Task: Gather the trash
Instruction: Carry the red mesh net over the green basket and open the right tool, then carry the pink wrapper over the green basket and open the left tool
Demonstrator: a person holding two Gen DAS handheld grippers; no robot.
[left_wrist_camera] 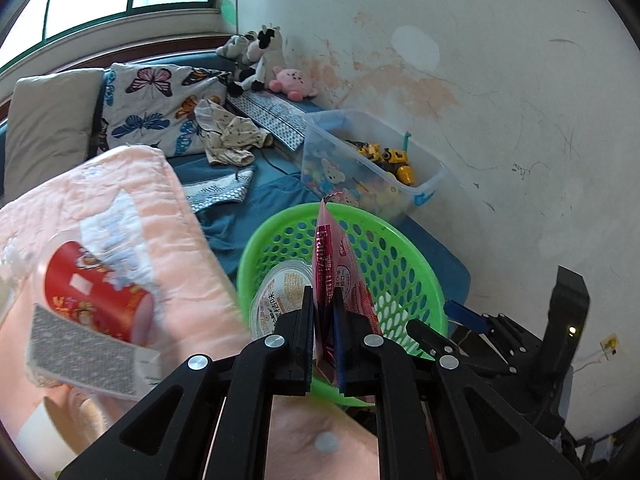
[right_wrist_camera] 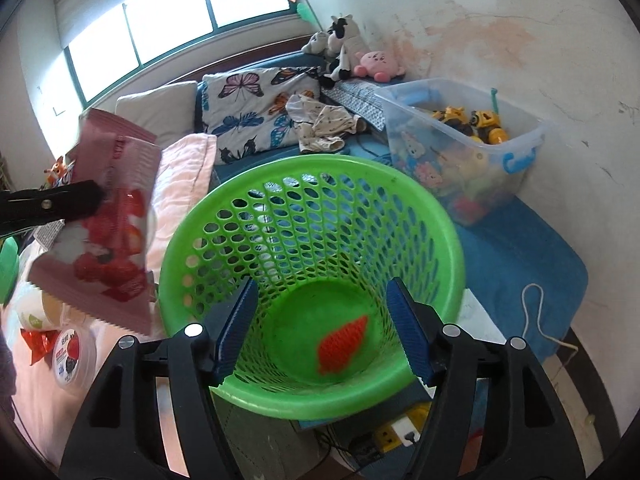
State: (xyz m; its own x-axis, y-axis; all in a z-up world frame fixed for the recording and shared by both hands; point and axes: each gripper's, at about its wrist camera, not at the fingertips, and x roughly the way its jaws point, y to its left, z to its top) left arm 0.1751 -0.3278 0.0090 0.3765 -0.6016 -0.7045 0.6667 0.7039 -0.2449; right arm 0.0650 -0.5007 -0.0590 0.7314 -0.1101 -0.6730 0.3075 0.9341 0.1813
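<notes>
Landmark: green perforated basket (right_wrist_camera: 312, 280), round, w/ open top, standing at the edge of a bed w/ blue sheet (right_wrist_camera: 520, 256). Nearest to it on the left side lies a pink quilted blanket (left_wrist_camera: 132, 216). On the blanket, left of the basket in the left wrist view: a red printed cup (left_wrist_camera: 94, 296) lying on its side, blurred, plus a grey speckled card (left_wrist_camera: 80, 356) beside it. A small clear tub w/ printed lid (right_wrist_camera: 74, 354) and a red crumpled wrapper (right_wrist_camera: 38, 342) sit lower left of the basket in the right wrist view. Beyond the basket, to the right: a clear plastic bin (right_wrist_camera: 468, 148) of toys, yellow toy trucks (right_wrist_camera: 476, 122) on top. Further back: butterfly-print cushion (right_wrist_camera: 256, 112), crumpled beige cloth (right_wrist_camera: 324, 126), plush toys (right_wrist_camera: 352, 54) against a stained white wall (left_wrist_camera: 500, 80), and a window (right_wrist_camera: 168, 28) behind.

Trash: a pink snack pouch (right_wrist_camera: 114, 216) w/ red strawberry print, serrated edges, held upright just left of the basket rim. Inside the basket, on its floor, an orange-red mesh piece (right_wrist_camera: 343, 346); left wrist view also shows a clear lidded cup (left_wrist_camera: 280, 300) in there.

Left gripper (left_wrist_camera: 323, 336): jaws together, clamped on the pouch's lower part. Right gripper (right_wrist_camera: 320, 328): blue pads well apart, about halfway, above the basket's mouth, nothing between them, touching nothing.
</notes>
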